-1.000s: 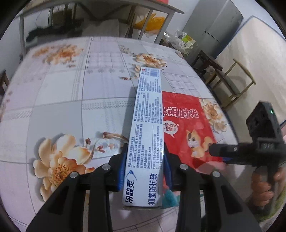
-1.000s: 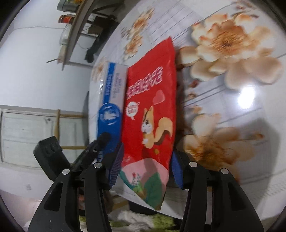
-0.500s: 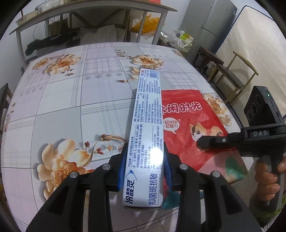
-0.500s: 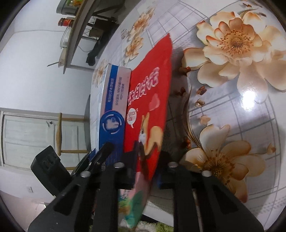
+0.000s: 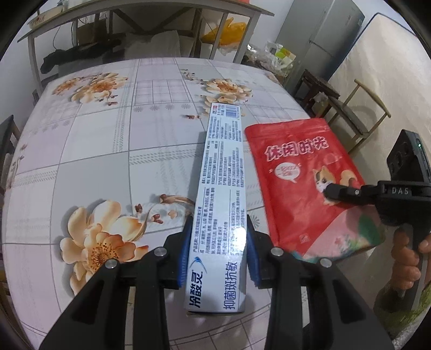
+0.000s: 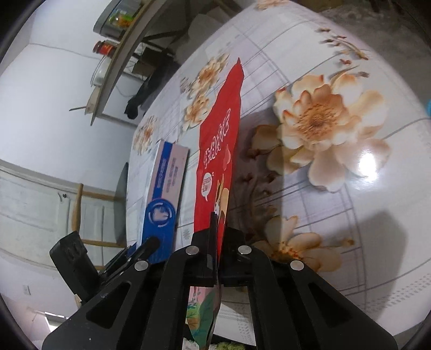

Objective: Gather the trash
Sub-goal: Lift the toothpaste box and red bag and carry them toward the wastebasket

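A floral cloth covers my bench, with a grey shelf table behind it and a wooden chair off its right edge. My left tool is clamped on the near end of the toothpaste box. Just beside it, my right tool is pinched tight on the red snack bag, whose far end is tilted up off the cloth.
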A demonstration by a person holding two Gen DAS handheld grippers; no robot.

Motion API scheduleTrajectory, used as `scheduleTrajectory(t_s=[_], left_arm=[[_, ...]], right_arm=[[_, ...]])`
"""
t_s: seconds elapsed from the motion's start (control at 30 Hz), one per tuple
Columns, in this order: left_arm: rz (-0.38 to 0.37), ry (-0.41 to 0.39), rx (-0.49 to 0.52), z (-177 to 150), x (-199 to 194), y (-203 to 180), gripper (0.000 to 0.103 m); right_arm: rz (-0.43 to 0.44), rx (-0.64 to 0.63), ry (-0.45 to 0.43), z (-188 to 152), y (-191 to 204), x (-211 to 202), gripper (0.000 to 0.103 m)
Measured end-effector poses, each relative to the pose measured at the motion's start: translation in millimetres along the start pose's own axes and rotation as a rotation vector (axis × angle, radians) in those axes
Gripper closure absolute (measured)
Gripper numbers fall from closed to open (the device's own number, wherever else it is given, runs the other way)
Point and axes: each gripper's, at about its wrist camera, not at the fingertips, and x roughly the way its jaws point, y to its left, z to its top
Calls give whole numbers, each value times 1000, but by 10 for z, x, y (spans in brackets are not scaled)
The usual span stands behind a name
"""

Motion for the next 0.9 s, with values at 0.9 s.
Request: scheduleTrajectory(t_s=[0.9], left_arm=[[72, 54, -9, 310, 361, -10, 53]], right_arm=[[6, 25, 18, 2, -69, 42, 102]])
